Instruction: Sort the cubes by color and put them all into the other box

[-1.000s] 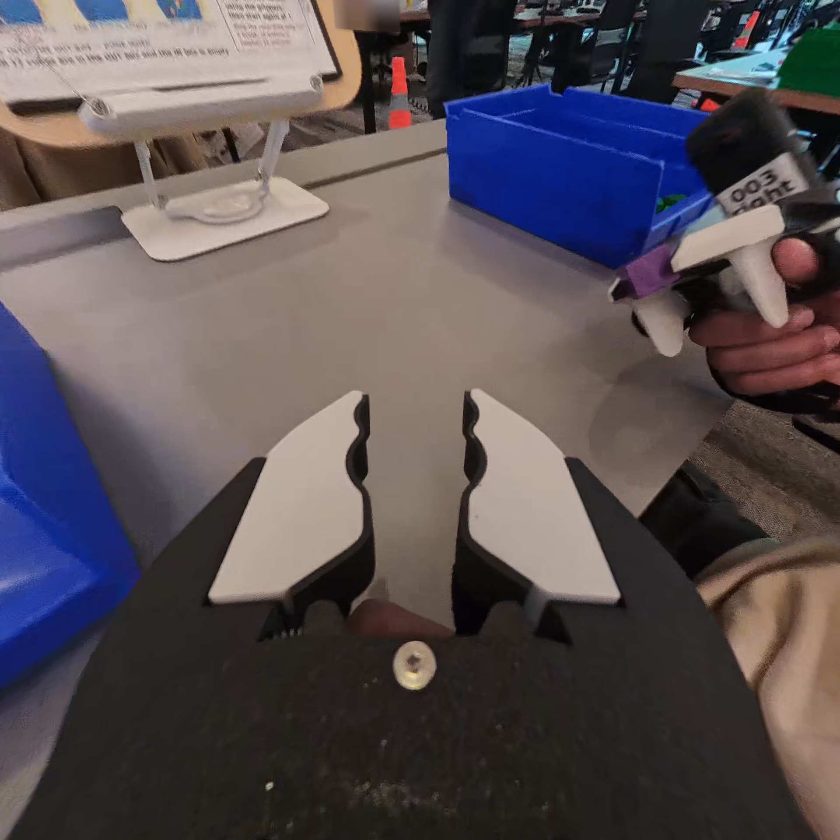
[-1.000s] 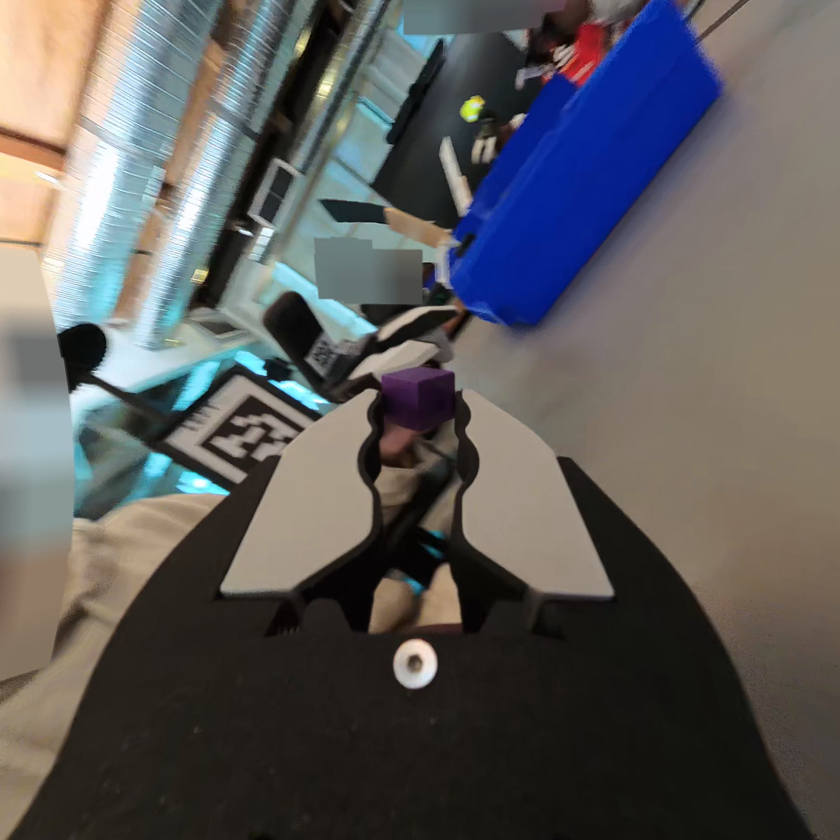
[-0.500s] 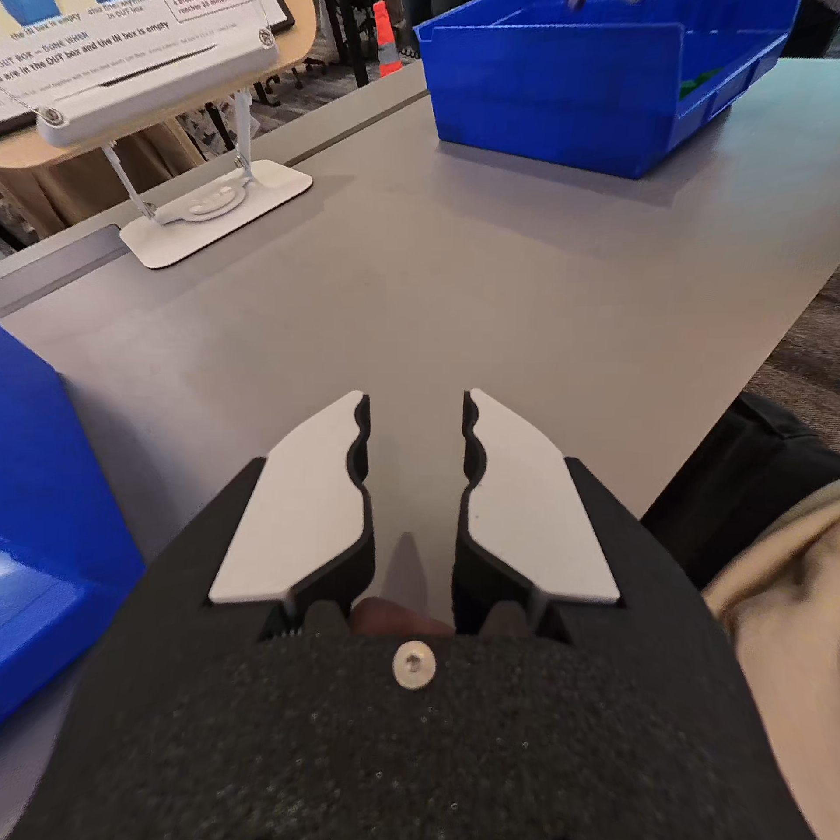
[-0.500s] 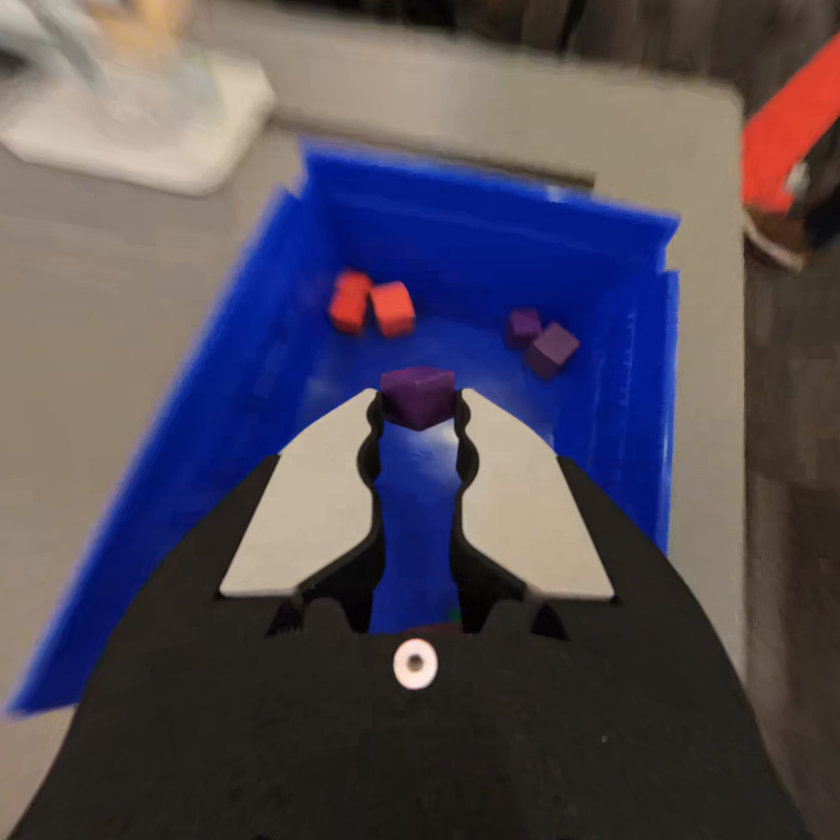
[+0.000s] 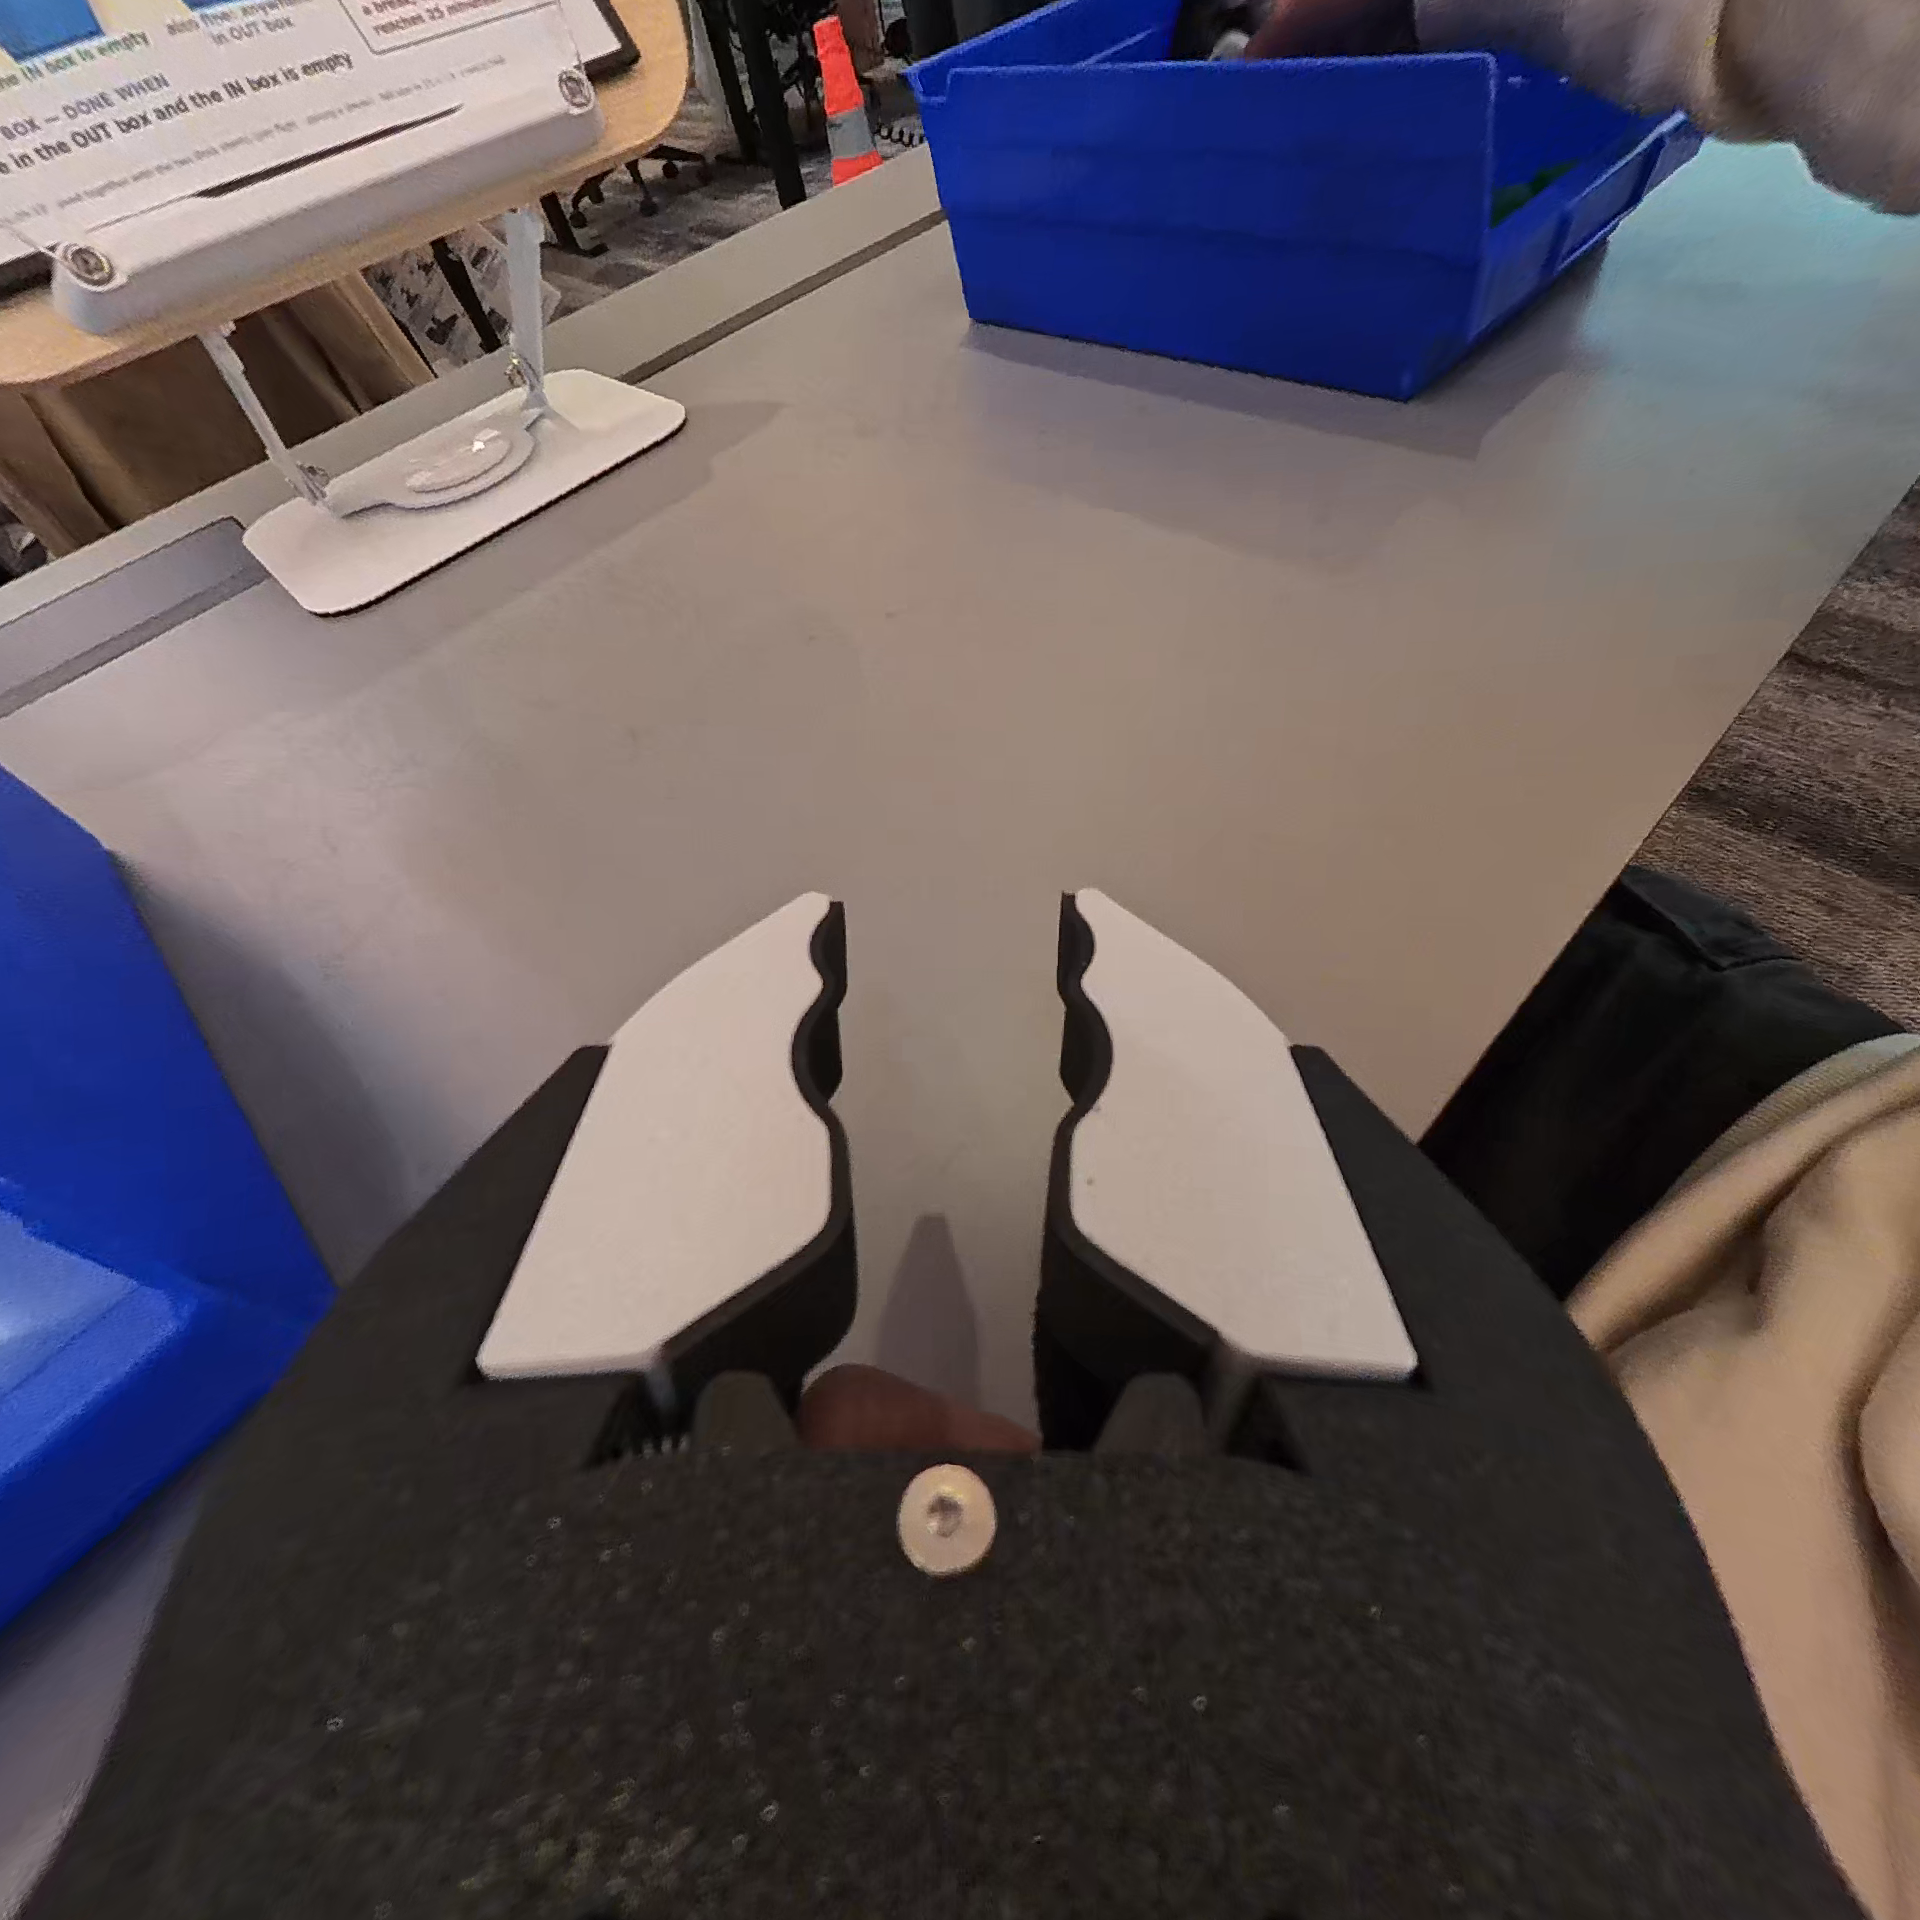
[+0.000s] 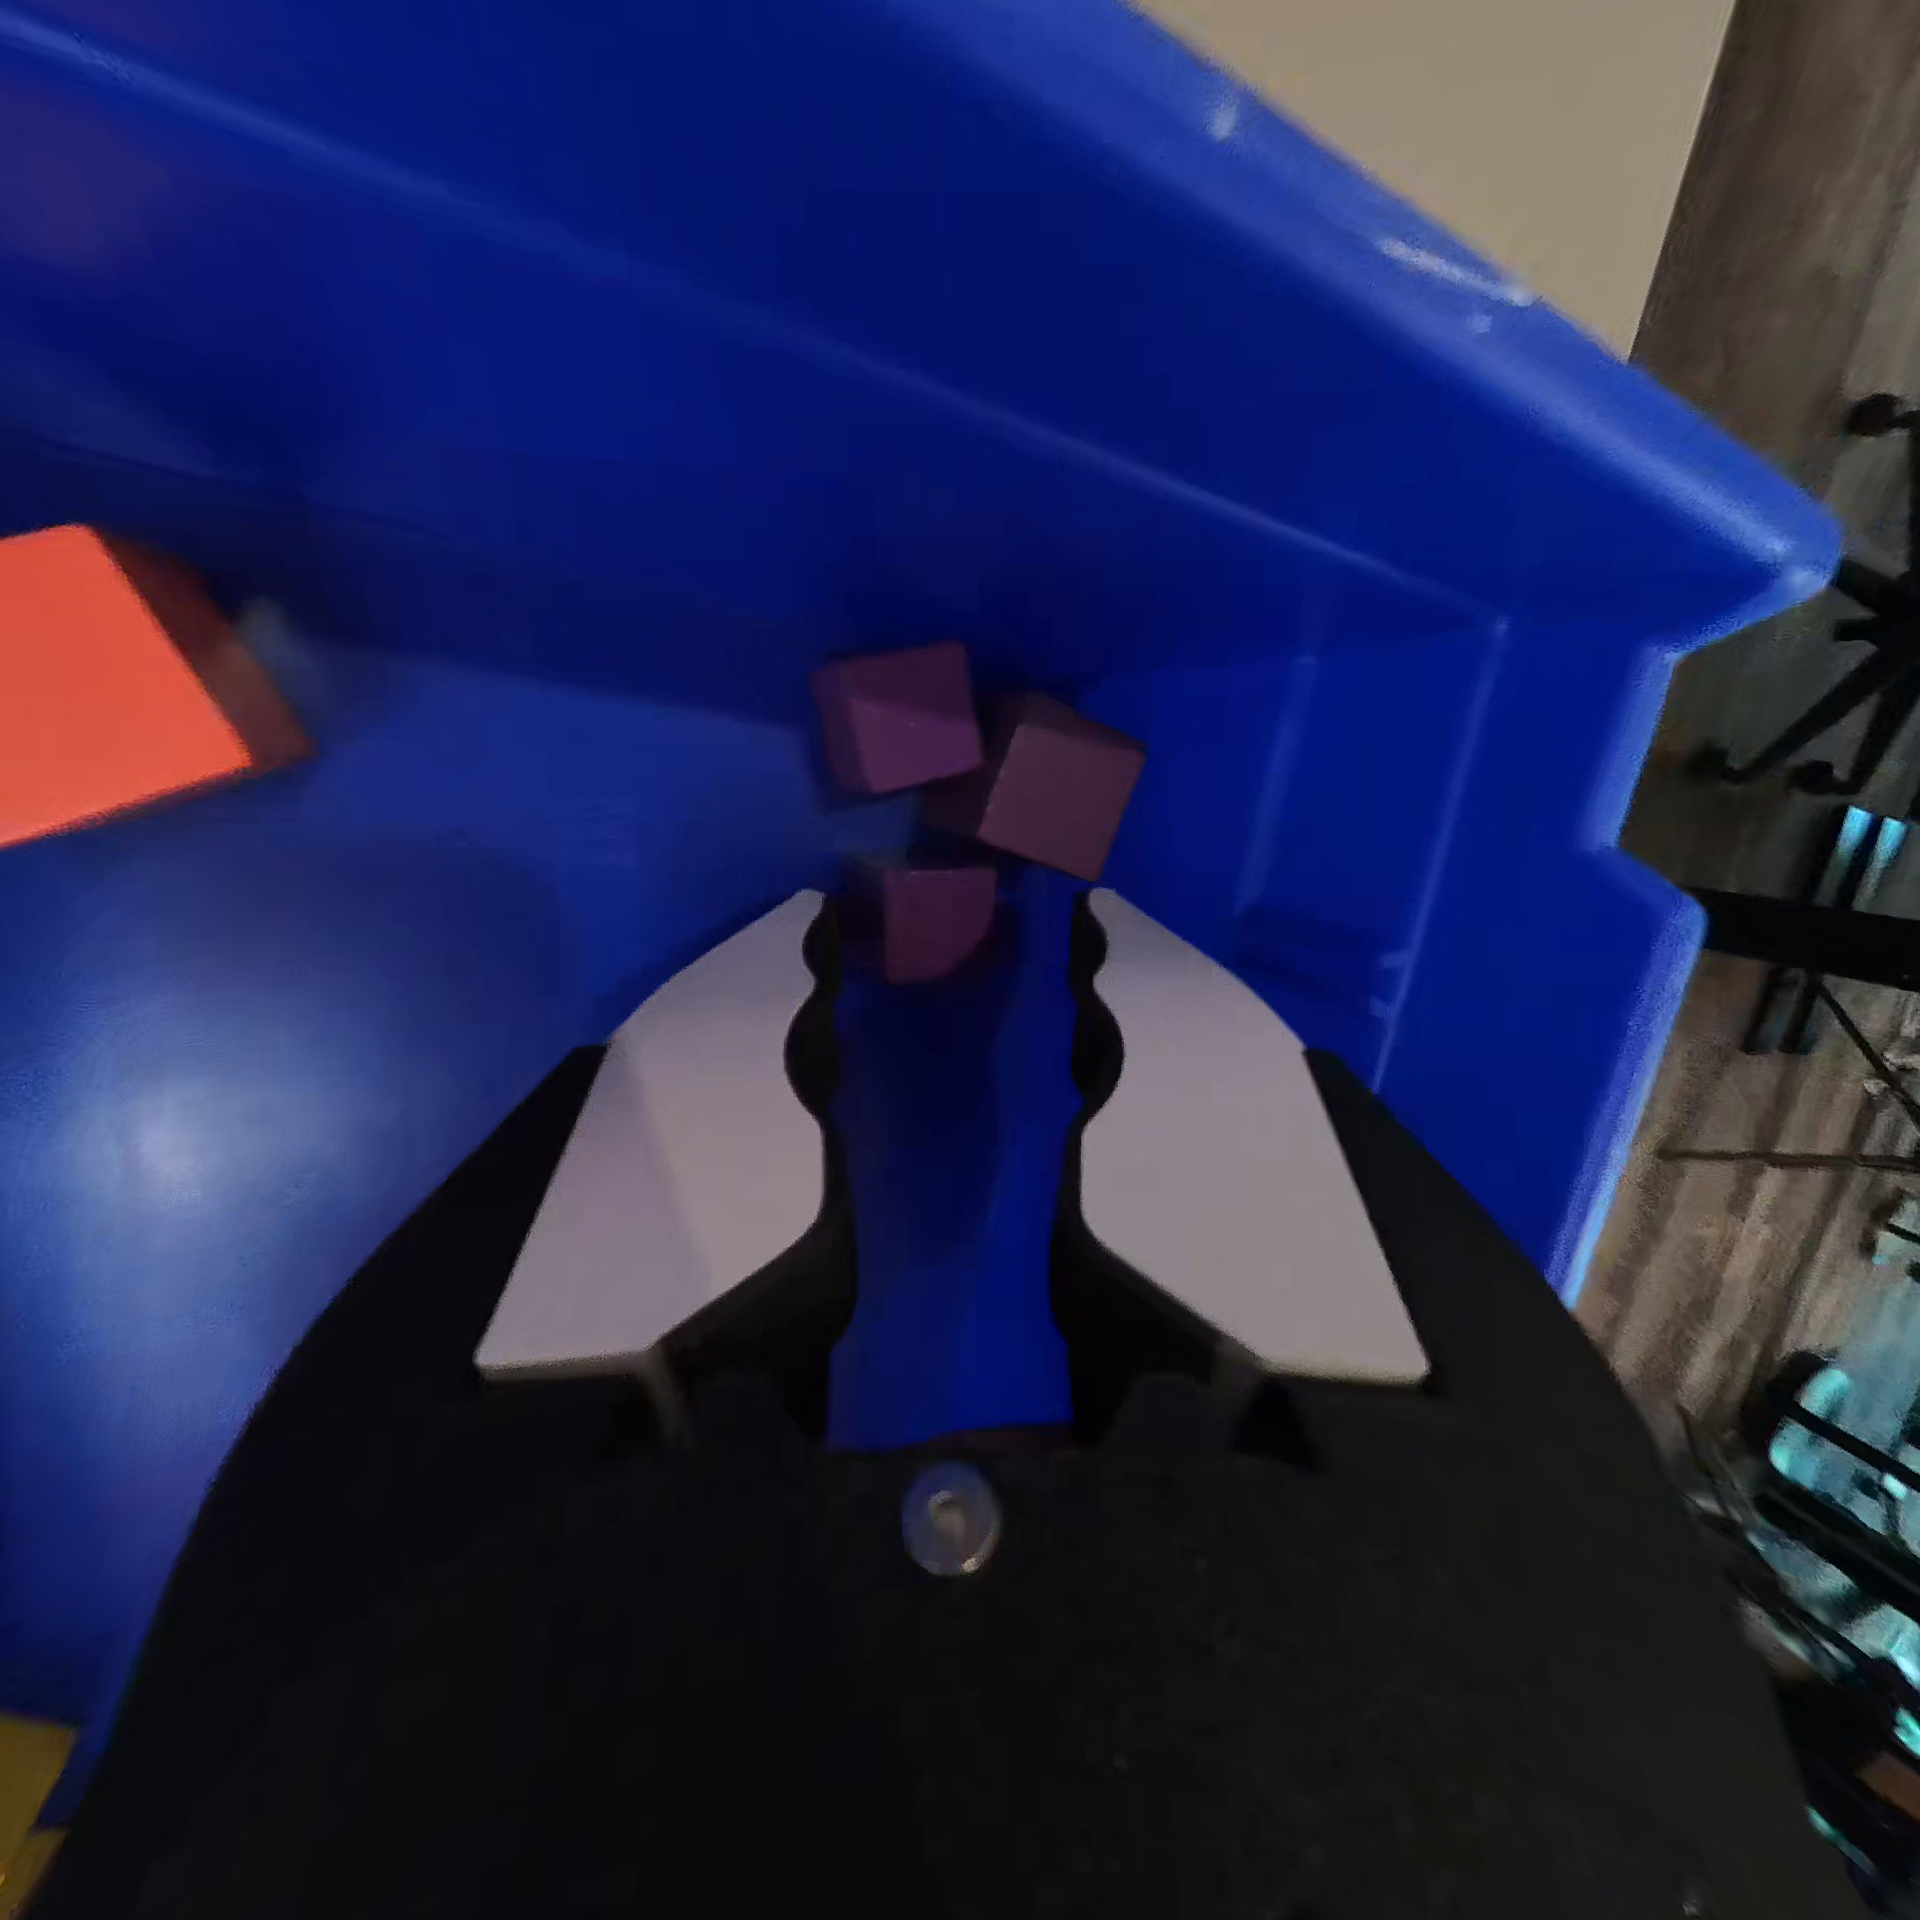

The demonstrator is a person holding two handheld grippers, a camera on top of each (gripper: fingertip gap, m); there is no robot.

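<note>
1. Nothing gripped in the left gripper (image 5: 951, 914). Jaws moderately apart above the grey table (image 5: 1039, 644), well short of the destination bin (image 5: 1247, 218). Could clip the source bin (image 5: 104, 1143), well apart from the destination bin, if swung back hastily for another cube
2. Inside the destination bin, toward its left side: an orange-red cube (image 6: 94, 686). Sorting spoiled only if a purple one rolls over to it
3. Close to the destination bin's right-hand corner: two purple cubes (image 6: 899, 732) (image 6: 1049, 800), touching, both tilted rather than square to the wall. Easily knocked apart by anything landing on them
4. Just nearer than that pair: a third purple cube (image 6: 925, 920), blurred, at the tips of the right gripper (image 6: 951, 935). Jaws set wider than the cube, so apparently no clamp on it. Cannot tell whether resting on the bin floor or brushing the left finger
5. If not yet settled, might bounce and scatter the purple group; if snagged on a finger, might be dragged away from the group on withdrawal. Best lifted straight up, clear of the destination bin's right wall
</note>
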